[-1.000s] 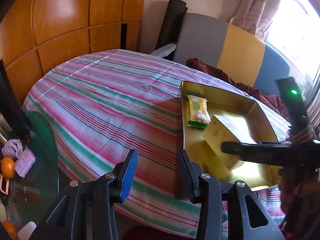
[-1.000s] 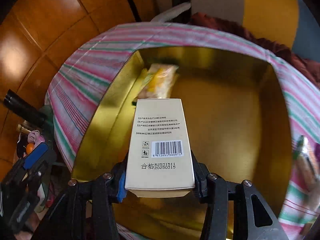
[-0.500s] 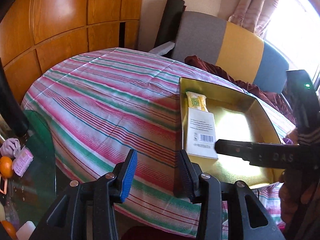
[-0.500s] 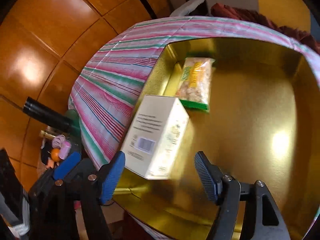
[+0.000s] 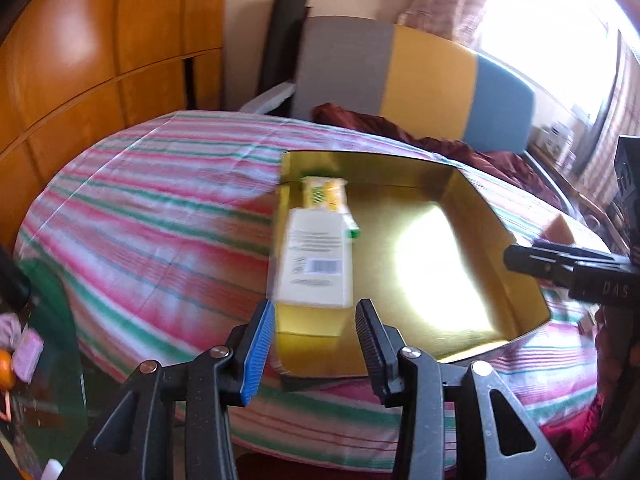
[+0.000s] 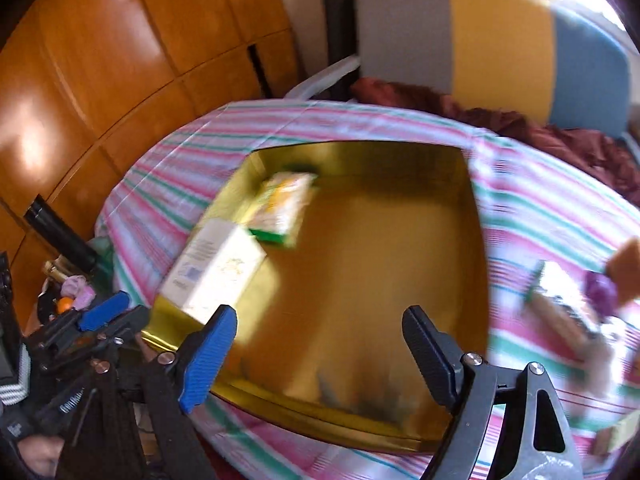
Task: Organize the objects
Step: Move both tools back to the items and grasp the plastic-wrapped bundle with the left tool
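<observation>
A cream cardboard box [image 6: 216,268] lies inside a gold rectangular tray [image 6: 478,264] beside a yellow-green snack packet [image 6: 282,208]; right gripper [image 6: 320,354] jaws opening, empty; left gripper [image 5: 314,344] partly open, holding nothing.

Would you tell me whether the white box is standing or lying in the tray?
Lying: the box rests flat, barcode up, along the tray's left wall.

Wooden wardrobe [image 5: 100,40], bright curtained window [image 5: 560,20]
</observation>
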### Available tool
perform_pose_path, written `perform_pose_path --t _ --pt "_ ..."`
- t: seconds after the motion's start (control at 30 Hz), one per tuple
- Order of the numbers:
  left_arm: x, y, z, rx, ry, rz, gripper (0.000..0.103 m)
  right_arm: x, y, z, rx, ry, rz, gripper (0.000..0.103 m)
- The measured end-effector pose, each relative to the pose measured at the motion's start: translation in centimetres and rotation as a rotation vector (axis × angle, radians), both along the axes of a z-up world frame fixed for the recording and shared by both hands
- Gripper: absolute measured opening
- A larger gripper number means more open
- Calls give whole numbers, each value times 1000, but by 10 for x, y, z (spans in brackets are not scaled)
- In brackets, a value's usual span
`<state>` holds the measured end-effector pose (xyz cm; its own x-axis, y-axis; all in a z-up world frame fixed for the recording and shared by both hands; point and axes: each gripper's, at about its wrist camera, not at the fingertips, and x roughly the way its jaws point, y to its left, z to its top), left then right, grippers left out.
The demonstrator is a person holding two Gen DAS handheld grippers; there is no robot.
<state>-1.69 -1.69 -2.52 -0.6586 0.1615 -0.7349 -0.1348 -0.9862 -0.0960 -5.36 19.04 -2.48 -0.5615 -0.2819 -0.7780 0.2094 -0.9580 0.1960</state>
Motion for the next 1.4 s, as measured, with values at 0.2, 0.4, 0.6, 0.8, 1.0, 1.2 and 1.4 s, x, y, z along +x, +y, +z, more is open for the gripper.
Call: perform_pose_path --t 0.2,0.4,0.6,0.8,1.0,1.2,1.4 --pt "-1 50 13 -3 20 -155 42 15 92 13 64 21 -167 86" --pt "1 114 24 -1 32 -330 42 38 211 26 134 40 -428 92" --pt "6 185 31 18 17 -506 42 73 329 8 76 46 -798 99" --pt "9 252 23 53 -52 -639 42 96 387 -14 -218 -21 -1007 98" --pt "-1 303 -3 90 -172 -687 42 91 388 -20 -275 -37 -977 99" --pt "-27 338 -32 164 -310 -643 42 90 385 -22 -298 -30 -962 99" --pt "-49 365 -53 187 -373 -570 43 91 384 -20 -311 -24 -943 100"
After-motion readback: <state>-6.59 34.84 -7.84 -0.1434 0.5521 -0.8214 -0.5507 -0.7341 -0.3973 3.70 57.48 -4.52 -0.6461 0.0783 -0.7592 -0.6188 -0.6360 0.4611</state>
